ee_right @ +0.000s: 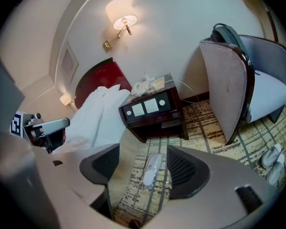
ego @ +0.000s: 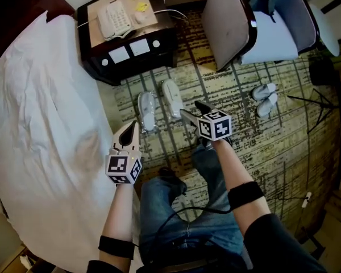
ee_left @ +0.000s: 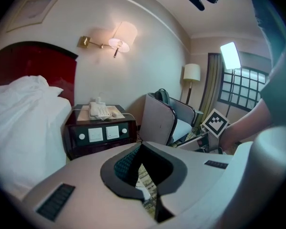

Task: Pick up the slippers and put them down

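Note:
Two white slippers lie side by side on the patterned carpet in front of the nightstand, the left one [ego: 146, 111] and the right one [ego: 171, 98]. My left gripper [ego: 133, 127] hangs just below the left slipper, near the bed's edge, jaws shut and empty [ee_left: 143, 175]. My right gripper [ego: 194, 111] is beside the right slipper with its jaws open. In the right gripper view one slipper [ee_right: 151, 170] shows on the floor through the gap of that gripper [ee_right: 143, 168], untouched. The left gripper [ee_right: 43, 127] appears at that view's left.
A white bed [ego: 40, 124] fills the left. A dark nightstand [ego: 131, 53] with a telephone [ego: 113, 19] stands at the back. An armchair [ego: 256, 21] is at the back right, with a second pair of slippers [ego: 265, 99] near it. A person's legs [ego: 187, 209] are below.

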### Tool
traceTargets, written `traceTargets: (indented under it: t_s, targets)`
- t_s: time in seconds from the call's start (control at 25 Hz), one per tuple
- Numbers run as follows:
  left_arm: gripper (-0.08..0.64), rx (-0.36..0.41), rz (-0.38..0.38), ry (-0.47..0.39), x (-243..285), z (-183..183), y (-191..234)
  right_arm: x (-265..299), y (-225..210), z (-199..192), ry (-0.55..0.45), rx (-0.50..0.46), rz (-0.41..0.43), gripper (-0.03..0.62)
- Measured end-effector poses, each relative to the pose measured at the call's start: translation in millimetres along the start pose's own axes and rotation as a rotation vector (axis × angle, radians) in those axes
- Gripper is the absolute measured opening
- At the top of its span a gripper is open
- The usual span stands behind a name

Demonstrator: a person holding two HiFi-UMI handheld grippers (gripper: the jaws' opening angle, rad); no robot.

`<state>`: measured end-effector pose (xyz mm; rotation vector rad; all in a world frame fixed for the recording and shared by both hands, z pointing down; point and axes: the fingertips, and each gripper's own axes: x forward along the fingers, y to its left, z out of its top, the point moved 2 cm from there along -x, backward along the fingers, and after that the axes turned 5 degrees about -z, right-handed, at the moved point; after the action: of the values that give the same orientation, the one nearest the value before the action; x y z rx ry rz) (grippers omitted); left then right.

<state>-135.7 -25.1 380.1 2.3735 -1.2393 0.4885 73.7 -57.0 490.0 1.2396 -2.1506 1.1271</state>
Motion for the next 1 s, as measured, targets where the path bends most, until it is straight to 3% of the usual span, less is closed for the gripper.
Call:
traceTargets:
  t_s: [0.28,0.48,0.6,0.8,1.0]
  targets:
    - [0.000,0.017,-0.041,0.047,126,-108,12,115,-103,-98,0.112,0.096,-0.003,0.331]
    - [0.000,0.040,-0.092,0.071,197,-173,22,182,-151,-149,0.167,0.148,0.009,0.333]
    - [0.000,0.087,-0.130,0.075,236,-202,29,219,-172,-173,0.182,0.130,0.038,0.331]
    - [0.000,0.207,-0.213,0.072,294,-236,47,282,-208,-223,0.188,0.210,0.080,0.331]
    - [0.000,0.262,-0.271,0.050,335,-265,65,327,-236,-262,0.164,0.259,0.103,0.335]
